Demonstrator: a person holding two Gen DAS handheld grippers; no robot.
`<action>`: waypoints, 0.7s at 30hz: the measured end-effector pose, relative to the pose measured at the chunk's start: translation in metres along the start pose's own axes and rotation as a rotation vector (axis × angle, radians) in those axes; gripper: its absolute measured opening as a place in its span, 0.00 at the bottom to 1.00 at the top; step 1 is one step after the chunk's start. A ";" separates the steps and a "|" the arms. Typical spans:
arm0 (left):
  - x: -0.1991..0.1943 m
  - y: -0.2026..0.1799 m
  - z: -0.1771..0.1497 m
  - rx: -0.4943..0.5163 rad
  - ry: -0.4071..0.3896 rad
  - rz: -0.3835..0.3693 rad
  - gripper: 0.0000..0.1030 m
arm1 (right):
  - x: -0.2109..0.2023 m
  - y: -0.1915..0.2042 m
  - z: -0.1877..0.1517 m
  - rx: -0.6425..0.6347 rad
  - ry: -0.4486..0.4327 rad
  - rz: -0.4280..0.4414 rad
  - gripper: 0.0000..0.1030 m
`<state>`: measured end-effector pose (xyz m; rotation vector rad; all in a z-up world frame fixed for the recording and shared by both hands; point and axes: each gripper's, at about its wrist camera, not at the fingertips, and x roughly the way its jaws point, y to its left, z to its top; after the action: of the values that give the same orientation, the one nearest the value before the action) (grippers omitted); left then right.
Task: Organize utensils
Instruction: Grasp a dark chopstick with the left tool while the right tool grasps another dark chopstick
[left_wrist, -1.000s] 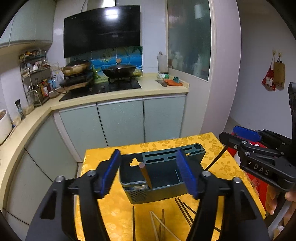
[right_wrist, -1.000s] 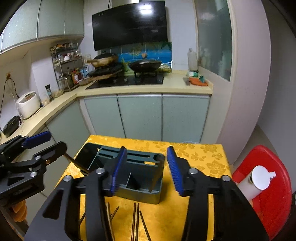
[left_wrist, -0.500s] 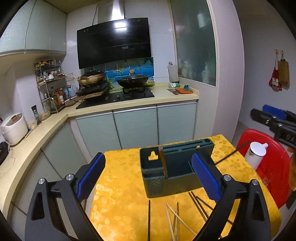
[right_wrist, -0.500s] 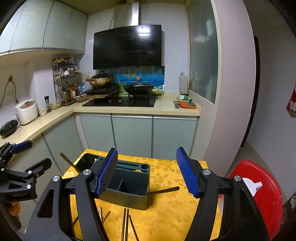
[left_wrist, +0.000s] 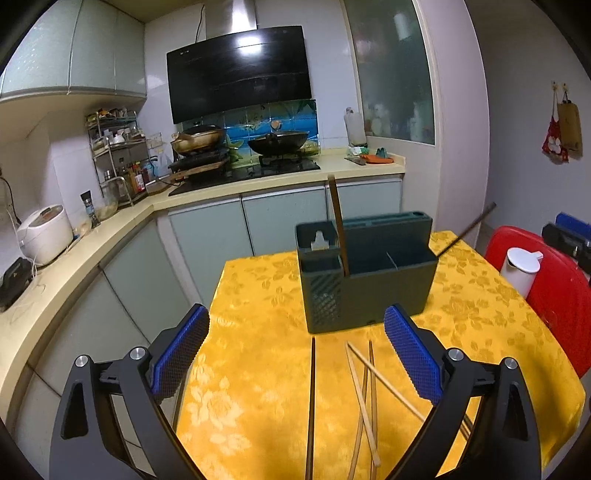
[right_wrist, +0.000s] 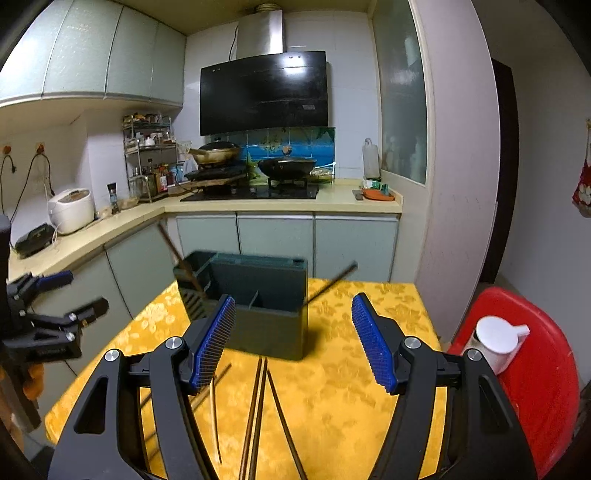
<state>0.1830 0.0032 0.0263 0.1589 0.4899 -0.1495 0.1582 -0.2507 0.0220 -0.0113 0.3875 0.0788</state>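
A dark green utensil holder (left_wrist: 369, 273) stands on the yellow tablecloth (left_wrist: 258, 369); it also shows in the right wrist view (right_wrist: 255, 306). A brown chopstick (left_wrist: 338, 221) stands in its left part. A dark chopstick (left_wrist: 467, 230) leans out over its right side. Several loose chopsticks (left_wrist: 364, 398) lie in front of the holder, also seen in the right wrist view (right_wrist: 258, 406). My left gripper (left_wrist: 295, 354) is open and empty above them. My right gripper (right_wrist: 295, 343) is open and empty, near the holder.
A red stool (left_wrist: 554, 288) with a white bottle (left_wrist: 522, 269) on it stands right of the table. Kitchen counters with a stove, pans and a rice cooker (left_wrist: 46, 236) run behind and to the left. The table's left edge drops off near the cabinets.
Both grippers have pulled back and up from the holder and opened wider. The two chopsticks now stand in the holder, free of the grippers.
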 end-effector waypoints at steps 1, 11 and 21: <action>-0.002 0.001 -0.004 -0.003 0.002 -0.001 0.90 | -0.001 0.001 -0.009 -0.005 0.005 -0.005 0.62; -0.007 0.015 -0.057 -0.041 0.076 0.021 0.90 | -0.011 -0.008 -0.071 -0.016 0.084 -0.035 0.62; 0.003 0.028 -0.105 -0.101 0.169 0.022 0.90 | -0.014 -0.013 -0.124 0.014 0.157 -0.038 0.62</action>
<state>0.1432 0.0502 -0.0633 0.0778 0.6630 -0.0900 0.0993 -0.2680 -0.0877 -0.0111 0.5443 0.0372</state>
